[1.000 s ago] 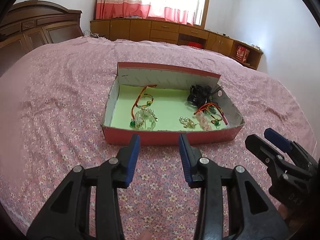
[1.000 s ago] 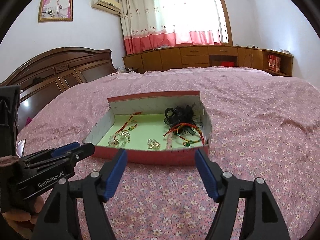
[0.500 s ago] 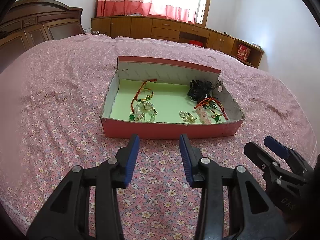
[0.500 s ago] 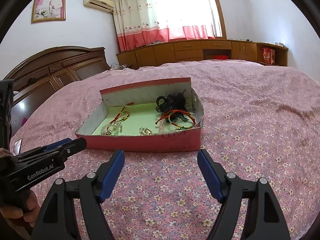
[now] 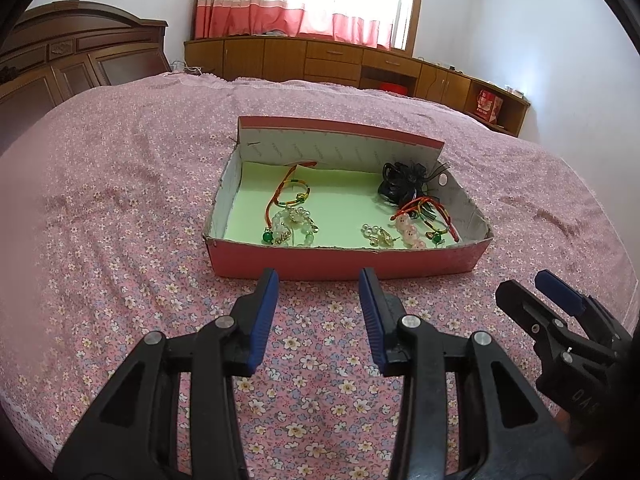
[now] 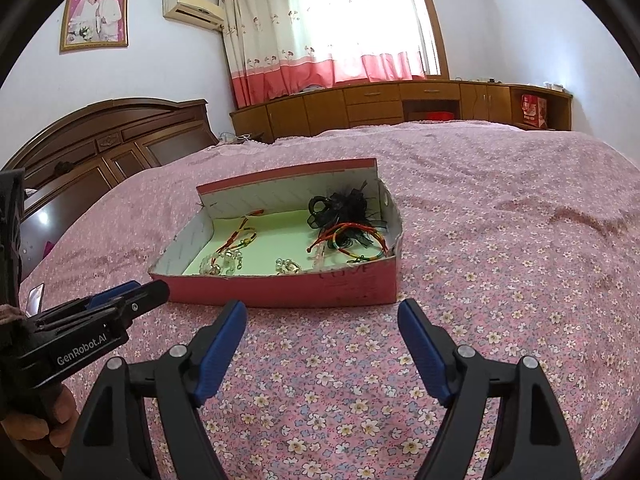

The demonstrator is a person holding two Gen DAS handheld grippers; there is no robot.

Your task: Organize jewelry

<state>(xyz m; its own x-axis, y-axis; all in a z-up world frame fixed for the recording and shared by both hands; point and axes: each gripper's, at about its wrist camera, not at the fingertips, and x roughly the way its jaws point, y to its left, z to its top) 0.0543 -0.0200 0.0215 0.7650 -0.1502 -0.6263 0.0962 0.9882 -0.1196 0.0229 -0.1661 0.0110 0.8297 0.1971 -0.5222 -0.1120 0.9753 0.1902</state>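
A pink cardboard box (image 5: 340,260) (image 6: 320,288) with a green floor lies on the bed. It holds a red cord bracelet (image 5: 286,196), a pearl bracelet with green beads (image 5: 288,226), small gold earrings (image 5: 378,236), pink beads (image 5: 410,234), multicoloured cord bracelets (image 5: 424,212) (image 6: 352,240) and a black hair flower (image 5: 404,180) (image 6: 348,204). My left gripper (image 5: 318,276) (image 6: 148,287) hovers just short of the box's near wall, partly open and empty. My right gripper (image 6: 320,306) (image 5: 520,282) hovers beside it, its jaws still opening with nothing between them.
The pink flowered bedspread (image 5: 120,240) stretches around the box on all sides. A dark wooden headboard (image 6: 108,140) stands at the left. Low wooden cabinets (image 6: 400,100) run under the curtained window at the back. A person's hand (image 6: 36,420) holds the left gripper.
The right gripper's jaws have spread a little wider and its view has shifted slightly. The left gripper and the box stay where they were.
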